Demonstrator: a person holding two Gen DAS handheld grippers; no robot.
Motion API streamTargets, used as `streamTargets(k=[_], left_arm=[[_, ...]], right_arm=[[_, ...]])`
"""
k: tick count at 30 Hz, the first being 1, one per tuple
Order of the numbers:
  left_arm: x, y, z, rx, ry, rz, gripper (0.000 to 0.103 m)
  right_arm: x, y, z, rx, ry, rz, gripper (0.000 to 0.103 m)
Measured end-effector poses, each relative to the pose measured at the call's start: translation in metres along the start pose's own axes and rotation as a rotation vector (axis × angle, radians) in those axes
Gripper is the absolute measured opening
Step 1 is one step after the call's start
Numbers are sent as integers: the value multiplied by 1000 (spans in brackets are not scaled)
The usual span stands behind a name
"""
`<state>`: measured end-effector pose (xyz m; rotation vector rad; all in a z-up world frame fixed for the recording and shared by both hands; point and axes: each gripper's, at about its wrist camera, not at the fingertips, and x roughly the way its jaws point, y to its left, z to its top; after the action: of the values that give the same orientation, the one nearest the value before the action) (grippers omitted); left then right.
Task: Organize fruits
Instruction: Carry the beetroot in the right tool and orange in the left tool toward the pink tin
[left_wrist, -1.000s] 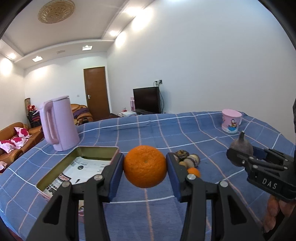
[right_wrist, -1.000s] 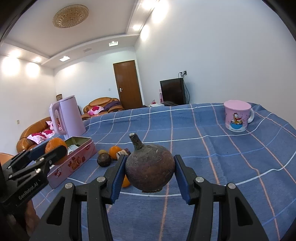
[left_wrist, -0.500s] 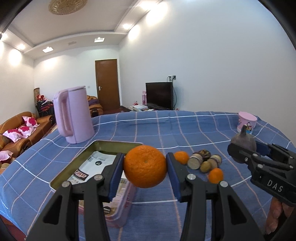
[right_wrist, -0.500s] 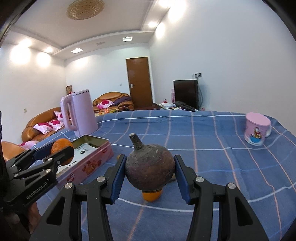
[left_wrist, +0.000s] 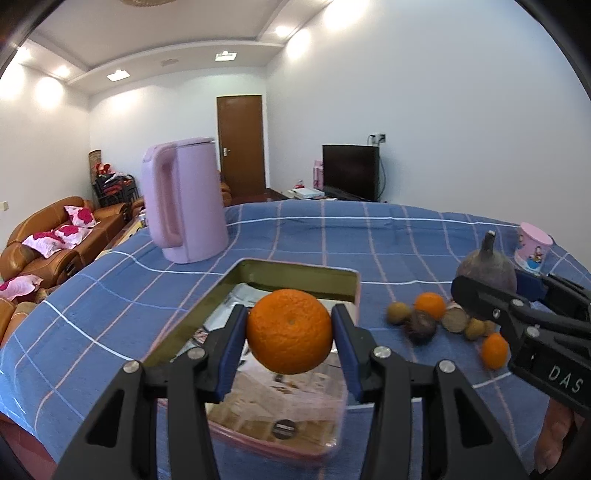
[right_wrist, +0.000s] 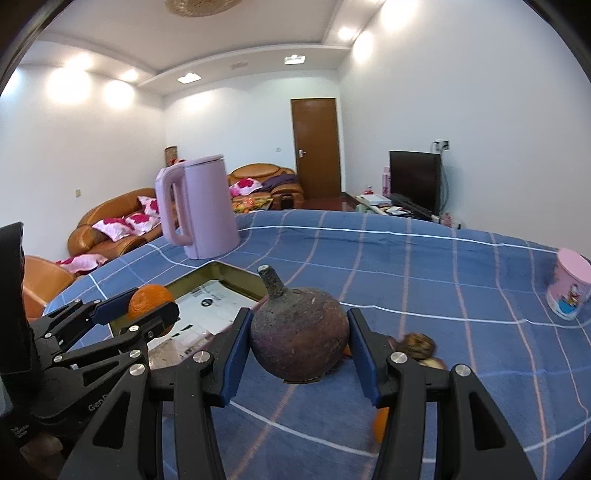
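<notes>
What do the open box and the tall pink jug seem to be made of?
The open box looks like thin metal: its inner walls have a dull gold sheen, and the outer sides are pink with printed pictures. The tall pink jug seems to be matte plastic, smooth and even in colour without sharp reflections; what lies under that shell cannot be told.

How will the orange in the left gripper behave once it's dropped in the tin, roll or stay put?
The orange is round, so it will likely roll a little on landing. The tin has raised walls, which should stop it. Its dimpled skin sits firm between the left gripper pads, so it is probably not slippery.
</notes>
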<state>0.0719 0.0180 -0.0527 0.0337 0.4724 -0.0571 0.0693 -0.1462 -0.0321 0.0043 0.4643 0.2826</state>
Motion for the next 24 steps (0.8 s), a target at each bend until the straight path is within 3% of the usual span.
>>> streamTargets(k=[24], left_arm=[[39, 57, 20, -12, 45, 85, 48]], right_arm=[[73, 62, 17, -72, 68, 96, 53]])
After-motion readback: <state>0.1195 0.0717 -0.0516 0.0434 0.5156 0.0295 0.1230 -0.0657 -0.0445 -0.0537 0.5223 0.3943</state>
